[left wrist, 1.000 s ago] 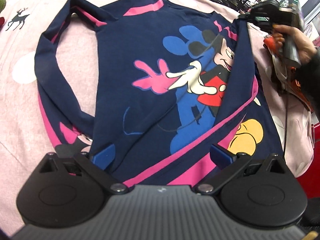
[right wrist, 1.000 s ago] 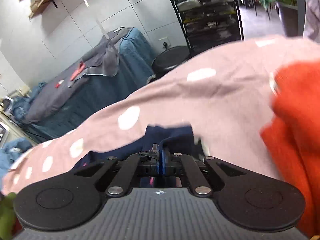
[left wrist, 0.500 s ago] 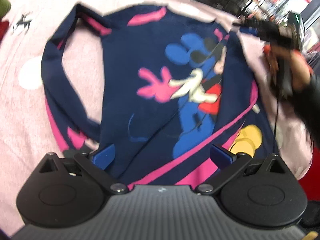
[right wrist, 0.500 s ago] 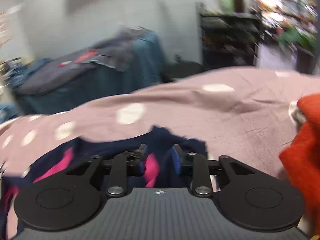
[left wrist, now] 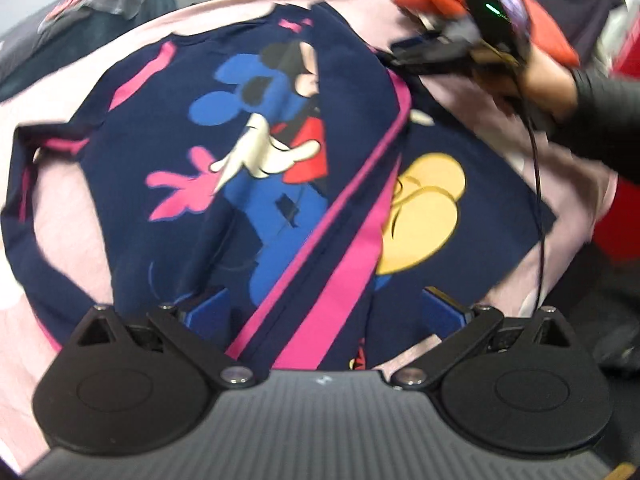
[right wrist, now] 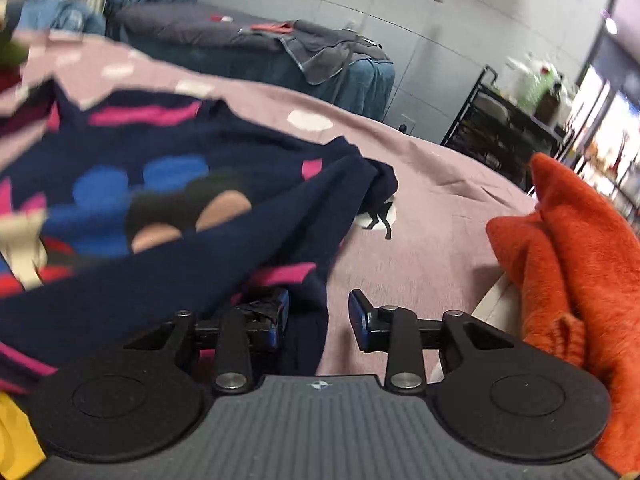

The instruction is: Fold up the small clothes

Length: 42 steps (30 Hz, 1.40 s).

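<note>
A navy long-sleeve shirt (left wrist: 280, 128) with a cartoon mouse print and pink stripes lies on the pink spotted bedspread (left wrist: 452, 92). Its right sleeve (left wrist: 332, 240) is folded across the body. My left gripper (left wrist: 326, 312) is open, its blue pads either side of that sleeve's cuff end. My right gripper (right wrist: 318, 316) is open at the shirt's right shoulder (right wrist: 280, 240), with navy cloth lying against its left pad. It also shows in the left wrist view (left wrist: 436, 52), held in a hand.
An orange-red fuzzy garment (right wrist: 580, 264) lies on the bed to the right of my right gripper. Beyond the bed stand a blue-covered table with grey clothes (right wrist: 288, 52) and a black wire rack (right wrist: 500, 128).
My right gripper has opened and let go of the shirt's shoulder fold. The left view has shifted right and closer to the folded sleeve.
</note>
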Tool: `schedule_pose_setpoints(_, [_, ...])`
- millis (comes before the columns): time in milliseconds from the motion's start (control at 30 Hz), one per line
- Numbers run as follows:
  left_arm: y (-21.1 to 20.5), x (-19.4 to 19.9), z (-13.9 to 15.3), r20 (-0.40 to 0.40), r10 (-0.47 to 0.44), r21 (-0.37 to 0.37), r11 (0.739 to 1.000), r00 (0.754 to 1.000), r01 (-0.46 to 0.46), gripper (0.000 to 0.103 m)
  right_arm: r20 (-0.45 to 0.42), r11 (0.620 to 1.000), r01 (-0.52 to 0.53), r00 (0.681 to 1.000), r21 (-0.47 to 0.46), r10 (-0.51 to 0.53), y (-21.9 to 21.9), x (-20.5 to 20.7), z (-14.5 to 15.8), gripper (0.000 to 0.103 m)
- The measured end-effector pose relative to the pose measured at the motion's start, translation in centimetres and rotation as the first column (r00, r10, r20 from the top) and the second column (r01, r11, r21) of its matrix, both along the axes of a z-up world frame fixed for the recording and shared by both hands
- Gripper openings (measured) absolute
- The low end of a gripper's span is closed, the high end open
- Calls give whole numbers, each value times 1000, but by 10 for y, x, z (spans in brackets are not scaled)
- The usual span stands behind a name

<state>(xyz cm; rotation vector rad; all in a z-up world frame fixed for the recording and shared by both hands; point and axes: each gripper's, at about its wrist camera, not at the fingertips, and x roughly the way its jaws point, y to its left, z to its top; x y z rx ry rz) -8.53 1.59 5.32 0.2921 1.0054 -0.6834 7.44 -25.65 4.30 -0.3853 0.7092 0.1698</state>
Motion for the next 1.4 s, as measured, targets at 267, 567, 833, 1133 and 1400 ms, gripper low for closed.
schedule_pose_setpoints(267, [-4, -2, -6, 3, -27, 29, 999, 1000, 27, 47, 36, 999, 26, 999, -23, -25, 2, 19, -7, 7])
schedule_pose_setpoints(567, [12, -1, 3, -87, -22, -4, 1000, 996, 21, 36, 31, 965, 239, 969, 108, -244, -28, 17, -8, 28])
schedule_pose_setpoints(833, [48, 13, 15, -164, 87, -120, 987, 983, -107, 85, 184, 995, -45, 983, 89, 28, 6, -74, 31, 96])
schedule_pose_setpoints(1133, [64, 28, 19, -143, 201, -109, 970, 969, -217, 88, 89, 905, -383, 924, 183, 373, 62, -110, 35, 64])
schedule_pose_setpoints(1400, [111, 50, 29, -137, 417, -173, 883, 898, -437, 94, 51, 769, -617, 784, 165, 619, 119, -128, 36, 63])
